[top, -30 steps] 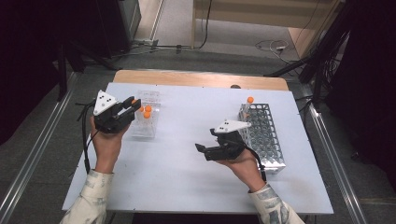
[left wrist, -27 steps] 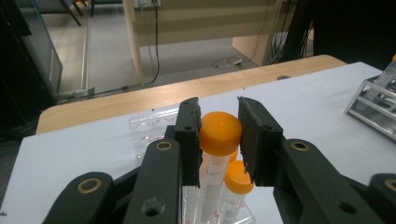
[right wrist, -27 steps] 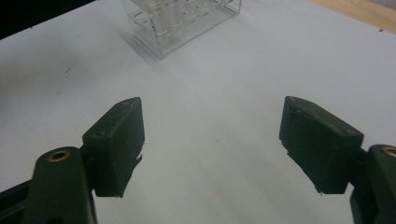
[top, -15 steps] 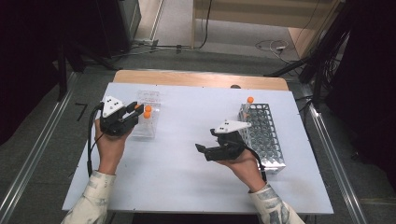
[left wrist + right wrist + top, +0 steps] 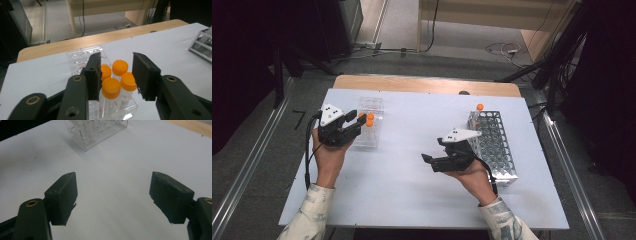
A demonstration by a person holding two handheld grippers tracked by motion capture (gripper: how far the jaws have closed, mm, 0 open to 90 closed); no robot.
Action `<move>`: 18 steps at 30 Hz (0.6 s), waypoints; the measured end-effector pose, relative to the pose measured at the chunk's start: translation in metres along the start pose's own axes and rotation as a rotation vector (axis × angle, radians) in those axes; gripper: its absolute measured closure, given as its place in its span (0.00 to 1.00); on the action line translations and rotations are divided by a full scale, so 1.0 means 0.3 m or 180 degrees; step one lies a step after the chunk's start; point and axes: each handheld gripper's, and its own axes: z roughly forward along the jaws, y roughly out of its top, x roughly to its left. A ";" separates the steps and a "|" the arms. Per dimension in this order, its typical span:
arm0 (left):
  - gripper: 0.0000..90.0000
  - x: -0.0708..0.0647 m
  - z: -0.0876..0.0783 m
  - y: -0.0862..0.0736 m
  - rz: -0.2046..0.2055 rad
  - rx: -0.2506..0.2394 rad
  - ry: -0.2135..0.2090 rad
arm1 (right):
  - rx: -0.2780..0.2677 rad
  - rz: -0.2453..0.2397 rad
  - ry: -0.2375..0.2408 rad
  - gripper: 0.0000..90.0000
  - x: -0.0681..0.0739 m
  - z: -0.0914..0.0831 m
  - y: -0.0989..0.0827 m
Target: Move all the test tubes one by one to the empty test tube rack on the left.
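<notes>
High view: the left gripper sits left of centre at the clear rack of orange-capped tubes. The metal rack, right of centre, holds one tube at its far corner, so most of the moving looks undone. Compared with a second ago, this gripper has drawn slightly toward the near edge.

Left gripper view: its jaws have just been opening and stand apart around the caps, with a gap on the right side; nothing is pinched.

Right gripper view: the right gripper hangs over bare table, jaws spread wide and empty.
</notes>
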 end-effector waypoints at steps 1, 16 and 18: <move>0.64 0.000 -0.001 0.001 -0.0010 -0.0005 -0.0009 | -0.0001 -0.0007 -0.0001 0.23 -0.001 -0.001 0.000; 0.26 0.031 -0.020 0.009 -0.0297 -0.0050 -0.0074 | -0.0128 0.0020 -0.0440 0.24 -0.065 -0.045 0.007; 0.24 0.031 -0.023 0.009 -0.0278 -0.0079 -0.0020 | -0.0127 0.0031 -0.0623 0.24 -0.090 -0.054 0.004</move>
